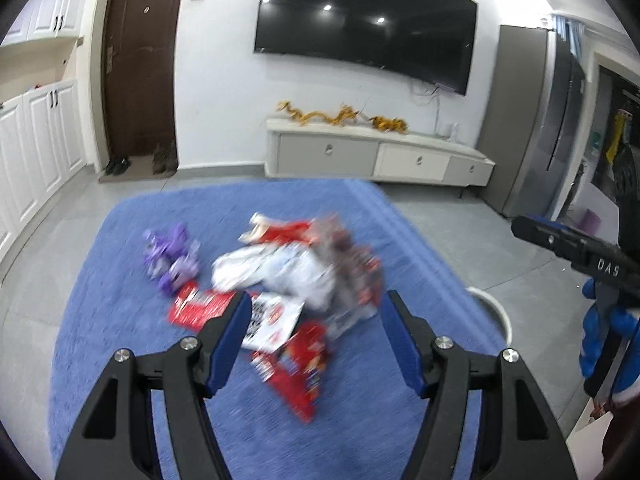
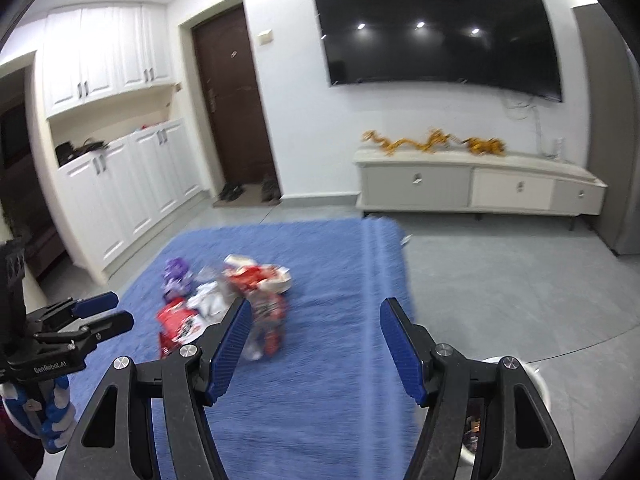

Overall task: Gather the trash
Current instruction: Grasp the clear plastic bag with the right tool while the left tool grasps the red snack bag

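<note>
Left gripper (image 1: pixel 316 312): we see both jaws spread partway, nothing between the pads, touching nothing. It hangs over the near edge of the trash pile (image 1: pixel 288 292). Right gripper (image 2: pixel 316 320): same partway spread, released, nothing held, above bare blue rug (image 2: pixel 320 408) to the right of the pile.

Each gripper shows in the other's view at the frame edge, held by a hand in a blue-and-white glove (image 1: pixel 600 340).

Trash sits loose on the rug, all in one heap, none collected. Motion blur stops an exact count. We make out several red snack wrappers (image 1: pixel 196 306), one crumpled white plastic bag (image 1: pixel 272 270), one white printed card (image 1: pixel 272 320), and one purple wrapper clump (image 1: pixel 172 256) just left of the heap.

One white bin (image 2: pixel 536 380) stands on the floor at the rug's right edge, only its rim visible; something small lies inside it, we cannot tell what.

Further out: one wall TV (image 1: pixel 364 24), one low TV cabinet (image 1: pixel 376 156) with three drawers and a gold dragon ornament (image 1: pixel 344 116) on top, one brown door (image 1: pixel 140 60) with two pairs of shoes (image 1: pixel 140 162) at it, white cupboards (image 2: pixel 120 128).
</note>
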Tool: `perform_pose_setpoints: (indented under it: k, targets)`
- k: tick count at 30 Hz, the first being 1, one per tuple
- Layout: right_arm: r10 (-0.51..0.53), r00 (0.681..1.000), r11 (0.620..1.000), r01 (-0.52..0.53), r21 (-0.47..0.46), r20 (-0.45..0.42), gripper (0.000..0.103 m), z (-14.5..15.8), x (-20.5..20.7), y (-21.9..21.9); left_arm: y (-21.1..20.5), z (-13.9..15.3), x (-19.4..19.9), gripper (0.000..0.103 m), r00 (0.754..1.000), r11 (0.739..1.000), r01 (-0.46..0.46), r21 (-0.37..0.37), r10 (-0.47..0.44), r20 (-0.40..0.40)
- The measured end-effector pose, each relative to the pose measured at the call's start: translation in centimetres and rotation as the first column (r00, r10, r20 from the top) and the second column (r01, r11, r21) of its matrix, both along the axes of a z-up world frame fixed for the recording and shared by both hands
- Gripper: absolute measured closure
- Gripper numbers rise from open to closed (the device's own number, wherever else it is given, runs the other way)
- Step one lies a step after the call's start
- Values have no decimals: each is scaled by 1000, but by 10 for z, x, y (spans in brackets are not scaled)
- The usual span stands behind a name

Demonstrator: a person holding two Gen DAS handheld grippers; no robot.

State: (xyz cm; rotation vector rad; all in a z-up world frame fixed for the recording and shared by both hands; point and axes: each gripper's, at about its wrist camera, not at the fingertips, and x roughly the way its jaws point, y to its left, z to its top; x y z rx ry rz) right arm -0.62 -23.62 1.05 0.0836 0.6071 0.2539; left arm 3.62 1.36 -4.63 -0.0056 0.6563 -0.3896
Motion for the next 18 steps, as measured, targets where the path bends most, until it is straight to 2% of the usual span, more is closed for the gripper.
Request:
perform_pose_setpoints:
  k: [5,12,16,18]
  targets:
    - [72,993,997,-72,5,-89,39,-34,29,33,2,-28,7,38,999,1000,18,18,-17,-45]
    - [81,977,996,-73,50,-196,39,-79,74,40,-6,-54,24,40,994,998,49,31,-45,-98]
    - [95,969,993,-78,84,-227,42,-92,101,40,-5,-65,31,53,990,998,65,22,-62,-129]
    - [108,965,991,-85,101,-240,49,-96,110,41,-5,-69,34,62,986,997,81,13,-78,-149]
